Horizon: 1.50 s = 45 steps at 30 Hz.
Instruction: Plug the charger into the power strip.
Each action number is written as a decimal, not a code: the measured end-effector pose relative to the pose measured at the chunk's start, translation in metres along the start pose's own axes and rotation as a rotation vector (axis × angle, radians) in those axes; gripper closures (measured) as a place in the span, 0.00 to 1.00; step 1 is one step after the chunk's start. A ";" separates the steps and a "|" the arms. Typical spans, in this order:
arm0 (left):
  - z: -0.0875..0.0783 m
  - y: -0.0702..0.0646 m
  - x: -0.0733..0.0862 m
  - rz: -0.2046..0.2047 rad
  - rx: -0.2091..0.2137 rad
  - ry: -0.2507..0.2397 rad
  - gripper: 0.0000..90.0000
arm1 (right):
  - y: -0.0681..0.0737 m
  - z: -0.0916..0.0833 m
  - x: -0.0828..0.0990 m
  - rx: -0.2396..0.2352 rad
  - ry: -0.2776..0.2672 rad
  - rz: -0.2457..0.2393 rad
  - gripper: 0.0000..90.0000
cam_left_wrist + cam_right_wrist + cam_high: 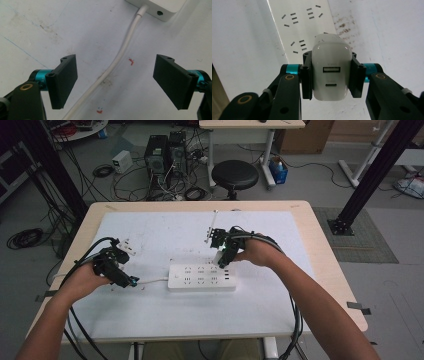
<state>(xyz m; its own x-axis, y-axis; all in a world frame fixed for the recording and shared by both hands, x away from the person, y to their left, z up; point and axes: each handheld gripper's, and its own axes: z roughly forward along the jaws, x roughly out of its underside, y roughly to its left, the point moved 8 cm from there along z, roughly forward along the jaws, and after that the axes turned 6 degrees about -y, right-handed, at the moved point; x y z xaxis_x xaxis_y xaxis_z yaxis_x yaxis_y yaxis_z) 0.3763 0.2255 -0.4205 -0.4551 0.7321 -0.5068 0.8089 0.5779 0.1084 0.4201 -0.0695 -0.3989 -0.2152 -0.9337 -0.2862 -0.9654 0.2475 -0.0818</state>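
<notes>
Fingers of our right gripper (331, 75) were clamped on a white charger (331, 72), one flat black pad against each of its sides, while the left gripper (117, 82) stood with its pads wide apart and nothing between them but the white cable (117, 60) lying on the table below. We held the charger just above the right part of the power strip (202, 277), near its far edge, with the USB face toward the gripper's camera. We judged it not yet plugged in: whether its prongs had reached any socket was hidden by its own body, so the seating was still left to do. Our left gripper (116, 265) waited at the left, just beside the strip's cable end, apparently ready to steady it.

We saw a smooth, glossy charger with rounded corners and two ports. The strip was a flat white slab with rows of dark slots. A matte white mat (150, 320), scuffed and marked with red and blue pen, covered the wooden table (320, 240).
</notes>
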 end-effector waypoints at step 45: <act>0.008 -0.005 -0.004 0.005 0.050 -0.023 0.22 | 0.008 0.047 -0.016 -0.016 0.194 -0.253 0.69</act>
<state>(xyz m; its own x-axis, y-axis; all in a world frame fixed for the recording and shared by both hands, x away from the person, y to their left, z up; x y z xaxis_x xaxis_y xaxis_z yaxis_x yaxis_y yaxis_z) 0.3770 0.2166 -0.4260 -0.4428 0.7259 -0.5263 0.8288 0.5554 0.0687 0.4225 -0.0408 -0.4398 0.0091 -0.9974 -0.0710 -0.9937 -0.0011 -0.1119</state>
